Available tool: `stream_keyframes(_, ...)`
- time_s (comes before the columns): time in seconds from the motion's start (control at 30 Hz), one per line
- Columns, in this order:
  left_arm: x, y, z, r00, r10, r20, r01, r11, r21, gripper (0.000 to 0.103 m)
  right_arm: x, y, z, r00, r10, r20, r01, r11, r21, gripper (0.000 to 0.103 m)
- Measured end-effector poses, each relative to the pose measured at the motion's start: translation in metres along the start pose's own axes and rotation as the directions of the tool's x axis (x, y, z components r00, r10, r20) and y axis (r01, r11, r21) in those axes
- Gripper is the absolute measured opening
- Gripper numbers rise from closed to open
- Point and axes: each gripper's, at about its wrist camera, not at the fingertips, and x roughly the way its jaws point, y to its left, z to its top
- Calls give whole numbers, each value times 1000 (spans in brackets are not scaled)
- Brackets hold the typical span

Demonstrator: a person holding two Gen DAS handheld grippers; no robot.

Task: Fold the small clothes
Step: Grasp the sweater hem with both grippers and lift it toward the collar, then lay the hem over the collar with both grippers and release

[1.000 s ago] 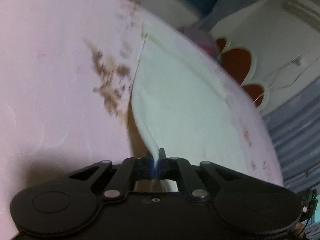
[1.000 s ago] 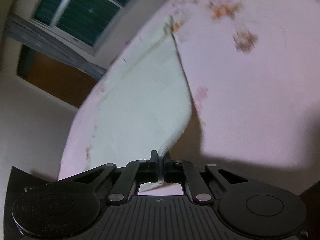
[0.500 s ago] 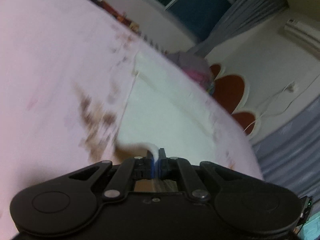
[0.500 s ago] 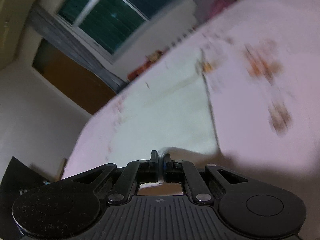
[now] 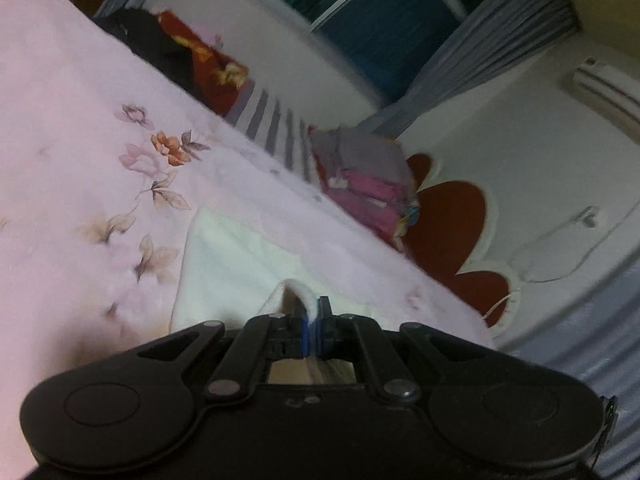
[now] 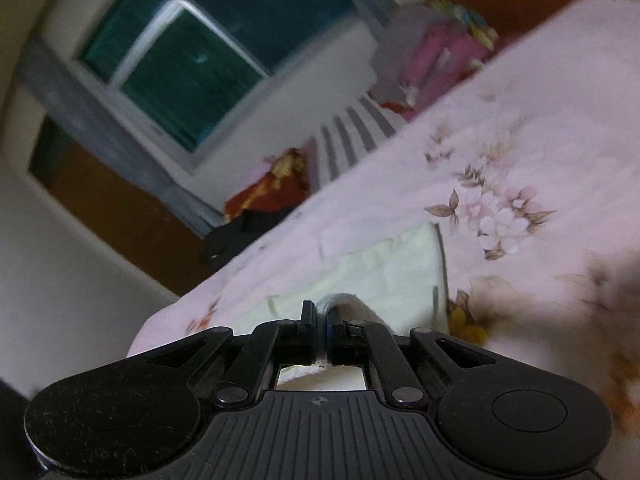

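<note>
The left hand-held gripper (image 5: 313,312) is clamped on an edge of the white cloth (image 5: 224,264). The right hand-held gripper (image 6: 320,312) pinches another edge. The cloth lies on the pink flowered bed (image 5: 60,168).

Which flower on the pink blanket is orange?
The small orange flower printed on the pink blanket, beside pale pink blooms; the other prints look pink or brown.

Dark window (image 6: 192,60) in white wall, grey curtain (image 5: 500,40), red-petalled headboard (image 5: 448,216), wall air conditioner (image 5: 604,84).
</note>
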Motion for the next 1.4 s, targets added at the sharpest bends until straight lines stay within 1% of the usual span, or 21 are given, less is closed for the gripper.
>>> stream_keyframes(0.13,57,31,17,996,55,-71,-57,998,-24,3,65,-31,21,997,-46,-59,49,997,55,4)
stream_keyframes(0.27,87,45,24,990,52,-128,-54,998,-15,5,107,-57,29,992,-80,-97,89,991,97,4)
stream_keyframes(0.33,91,47,29,992,49,-113,-50,999,-2,18,112,-61,32,994,-76,-83,83,992,90,10)
stream_keyframes(0.37,89,48,31,995,44,-94,-44,999,-3,37,114,-61,34,993,-90,-72,95,993,72,22)
stream_keyframes(0.4,85,49,33,997,37,-70,-38,999,-5,56,111,-57,36,992,-112,-49,115,992,52,70)
stream_keyframes(0.43,79,49,34,999,31,-44,-31,1000,0,63,105,-55,36,992,-126,8,125,992,28,85)
stream_keyframes(0.47,77,50,36,999,30,-32,-30,999,10,67,97,-50,36,992,-114,61,114,993,-1,85)
stream_keyframes(0.57,79,50,41,997,35,-67,-31,997,66,57,96,-50,39,993,-112,39,114,993,-34,82)
stream_keyframes(0.6,83,47,42,994,49,-93,-39,994,106,50,97,-49,39,992,-122,29,123,990,-67,71)
stream_keyframes(0.63,86,44,42,991,67,-114,-49,988,149,49,101,-47,38,990,-142,5,142,985,-100,60)
stream_keyframes(0.7,96,35,39,982,104,-155,-64,968,243,48,113,-44,35,982,-185,-44,176,971,-159,51)
stream_keyframes(0.8,113,27,35,967,156,-203,-78,934,348,37,128,-42,28,971,-228,-78,203,949,-241,51)
stream_keyframes(0.87,119,26,32,962,174,-212,-81,918,387,32,137,-41,24,965,-241,-105,204,938,-279,44)
stream_keyframes(0.9,119,25,30,961,184,-208,-87,910,404,29,144,-42,22,959,-258,-119,212,929,-304,32)
stream_keyframes(0.93,121,24,31,960,189,-205,-91,908,409,26,148,-41,20,952,-278,-131,223,918,-329,28)
stream_keyframes(0.97,123,26,32,960,191,-203,-94,908,408,15,151,-39,18,947,-293,-131,230,905,-357,24)
stream_keyframes(1.0,124,27,32,960,187,-206,-91,910,404,8,151,-37,17,947,-296,-127,230,897,-377,9)
stream_keyframes(1.03,122,27,32,963,183,-198,-90,911,403,5,152,-36,15,946,-298,-127,228,891,-392,2)
stream_keyframes(1.2,104,15,29,985,136,-108,-77,900,429,2,140,-25,13,952,-303,-52,248,858,-449,2)
stream_keyframes(1.3,94,7,33,993,99,-63,-64,908,415,2,128,-21,19,964,-266,-5,237,868,-437,2)
stream_keyframes(1.4,103,3,34,990,124,-65,-85,902,424,2,132,-27,27,962,-272,-2,247,875,-416,2)
